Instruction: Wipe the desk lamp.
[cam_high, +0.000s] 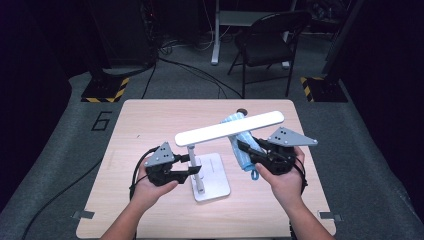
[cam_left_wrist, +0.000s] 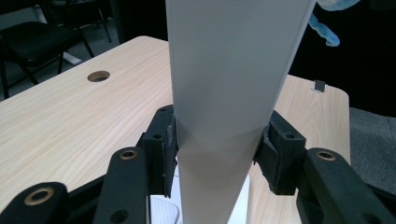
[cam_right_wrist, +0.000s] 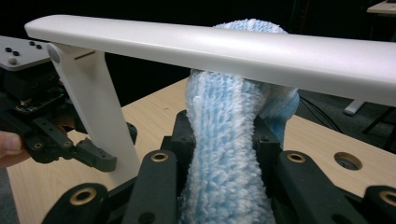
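The lamp (cam_high: 205, 170) post is clamped by the left gripper (cam_high: 192, 170); its base is partly hidden. The blue cloth (cam_right_wrist: 224, 154) is squeezed by the right gripper (cam_right_wrist: 223, 140); its top is covered by the lamp head.

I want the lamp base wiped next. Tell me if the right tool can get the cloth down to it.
Probably yes. The right tool grips the cloth just beside the lamp base, but the lamp's bar overhangs it, so come in low underneath.

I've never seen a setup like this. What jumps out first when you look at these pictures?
A white desk lamp with a long flat head stands mid-table on the light wooden table, its upright stem clamped by the left gripper. Just right of it, the right gripper squeezes a fluffy blue-and-white microfibre duster that pokes up under the lamp head. Behind the table stands a dark folding chair.
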